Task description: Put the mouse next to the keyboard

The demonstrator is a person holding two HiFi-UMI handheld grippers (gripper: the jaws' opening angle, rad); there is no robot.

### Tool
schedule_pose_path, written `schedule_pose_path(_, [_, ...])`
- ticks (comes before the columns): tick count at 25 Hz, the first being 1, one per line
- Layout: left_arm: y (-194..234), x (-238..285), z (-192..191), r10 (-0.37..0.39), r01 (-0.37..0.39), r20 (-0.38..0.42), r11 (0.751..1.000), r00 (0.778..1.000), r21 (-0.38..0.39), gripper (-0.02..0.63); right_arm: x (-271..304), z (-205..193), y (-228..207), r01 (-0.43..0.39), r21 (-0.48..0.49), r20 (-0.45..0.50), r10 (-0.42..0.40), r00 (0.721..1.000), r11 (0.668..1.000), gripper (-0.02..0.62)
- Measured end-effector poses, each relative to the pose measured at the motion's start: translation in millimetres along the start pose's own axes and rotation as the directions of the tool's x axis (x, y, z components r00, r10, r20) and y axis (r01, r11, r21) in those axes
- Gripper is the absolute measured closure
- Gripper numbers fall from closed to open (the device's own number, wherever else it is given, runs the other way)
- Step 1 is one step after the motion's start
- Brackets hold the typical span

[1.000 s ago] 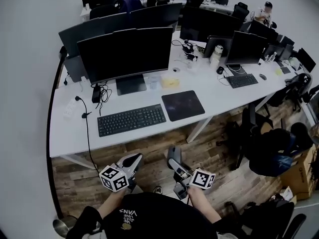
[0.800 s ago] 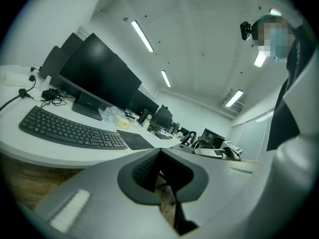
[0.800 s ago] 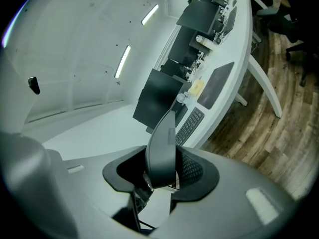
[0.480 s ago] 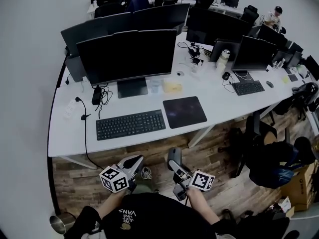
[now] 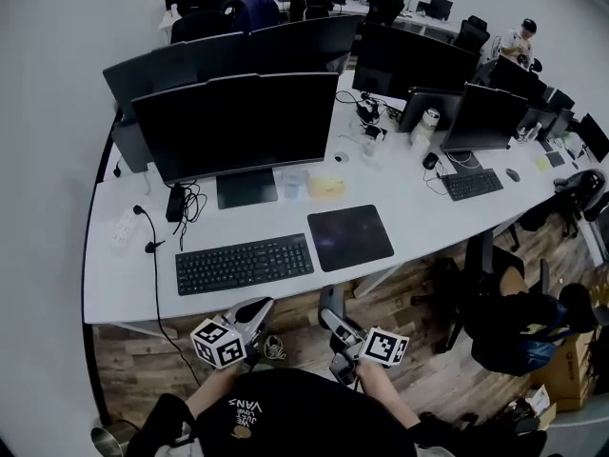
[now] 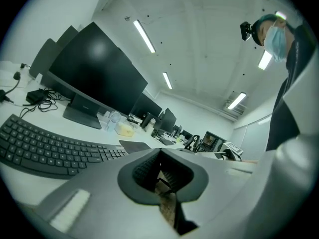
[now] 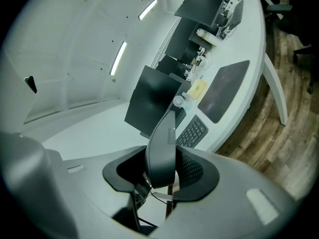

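Observation:
A black keyboard point(image 5: 245, 264) lies on the white desk point(image 5: 119, 288) in front of a big monitor point(image 5: 233, 127), with a dark mouse pad point(image 5: 349, 236) to its right. My right gripper point(image 5: 333, 324) is held low before the desk, over the wooden floor, shut on a dark grey mouse point(image 5: 331, 314). In the right gripper view the mouse point(image 7: 162, 151) stands on edge between the jaws, and the keyboard point(image 7: 193, 132) shows beyond it. My left gripper point(image 5: 255, 310) hovers below the keyboard, shut and holding nothing. In the left gripper view the keyboard point(image 6: 45, 151) is close.
A black adapter with cables point(image 5: 177, 201) and a white power strip point(image 5: 124, 225) lie at the desk's left. A yellow object point(image 5: 326, 187) sits behind the mouse pad. Office chairs point(image 5: 519, 331) stand to the right. More desks and monitors fill the back.
The desk has slid lower and nearer in the head view. Both grippers keep their place before my body, and the mouse stays in the right one.

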State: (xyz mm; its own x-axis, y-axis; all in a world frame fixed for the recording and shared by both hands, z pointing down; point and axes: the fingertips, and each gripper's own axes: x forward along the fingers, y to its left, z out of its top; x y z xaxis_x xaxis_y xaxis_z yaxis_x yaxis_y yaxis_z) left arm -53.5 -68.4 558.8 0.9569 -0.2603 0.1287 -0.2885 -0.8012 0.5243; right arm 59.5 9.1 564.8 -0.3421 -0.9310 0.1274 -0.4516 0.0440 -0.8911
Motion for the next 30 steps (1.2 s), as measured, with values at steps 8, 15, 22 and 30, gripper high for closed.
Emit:
schedule_pose_path(8, [50, 25, 24, 0.031, -0.031, -0.019, 1.000, 0.999, -0.004, 0.604, 47, 45, -24, 0.030, 0.018, 0.009, -0.030, 1.000, 0.999, 0.417])
schedule_pose_path(15, [87, 50, 51, 0.032, -0.031, -0.027, 0.999, 0.999, 0.021, 0.604, 95, 74, -43, 0.015, 0.007, -0.017, -0.015, 1.000, 1.000, 0.417])
schedule_pose_path(22, [110, 81, 54, 0.146, -0.145, 0.020, 0.989, 0.989, -0.020, 0.604, 122, 104, -75, 0.012, 0.017, -0.134, -0.010, 0.991, 1.000, 0.417])
schedule_pose_path(30, [111, 115, 55, 0.320, -0.307, 0.141, 0.945, 0.937, -0.111, 0.604, 152, 136, -102, -0.039, -0.024, -0.356, 0.028, 0.934, 0.999, 0.417])
